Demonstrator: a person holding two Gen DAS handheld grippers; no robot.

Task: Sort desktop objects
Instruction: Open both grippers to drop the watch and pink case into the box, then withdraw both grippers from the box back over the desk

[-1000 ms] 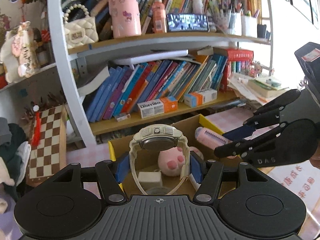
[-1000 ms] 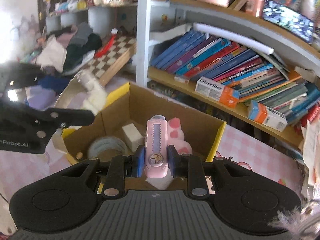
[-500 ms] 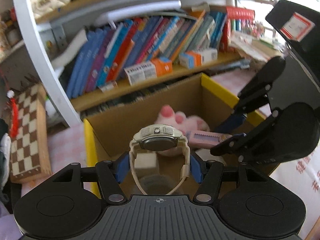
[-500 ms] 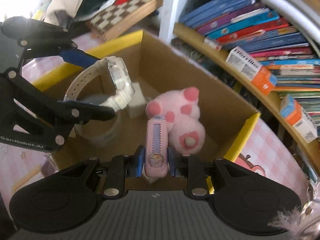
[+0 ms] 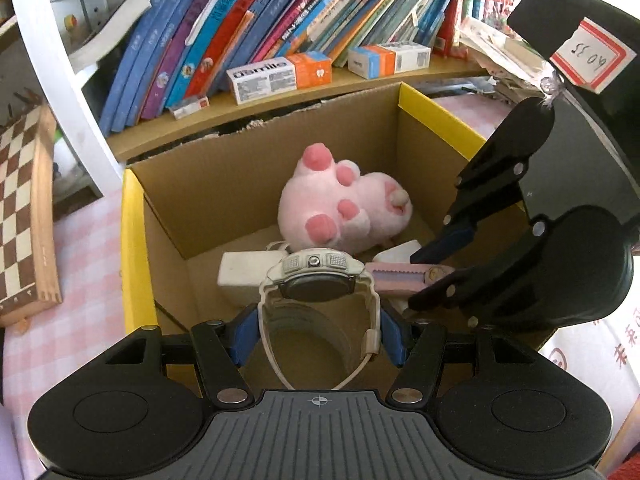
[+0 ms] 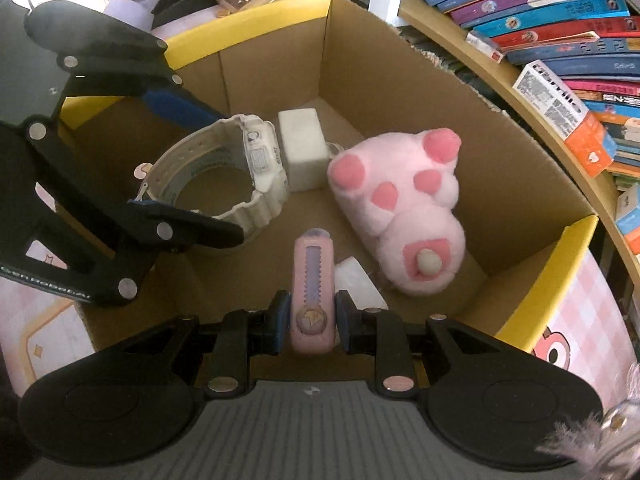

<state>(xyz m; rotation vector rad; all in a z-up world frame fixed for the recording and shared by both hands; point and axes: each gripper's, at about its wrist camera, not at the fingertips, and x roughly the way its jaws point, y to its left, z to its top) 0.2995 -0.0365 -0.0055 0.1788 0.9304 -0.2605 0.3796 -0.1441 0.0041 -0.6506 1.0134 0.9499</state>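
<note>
Left tool: I hold it closed on the white watch, strap looped upright between the pads, over the near-left floor of the cardboard box.
Right tool: I hold it closed on the pink utility knife, long axis pointing away, above the box's near side.
Key relation: both items hang directly above the box floor; I judge release comes next.
Neighbours: pink plush far right.
Legible text: "Darmile" carton; "GenRobot.AI" on the tool.

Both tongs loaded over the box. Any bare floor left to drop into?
Bare cardboard floor between the pink plush and the box's yellow-edged wall. Crowded along the tape roll, white block and plush.
</note>
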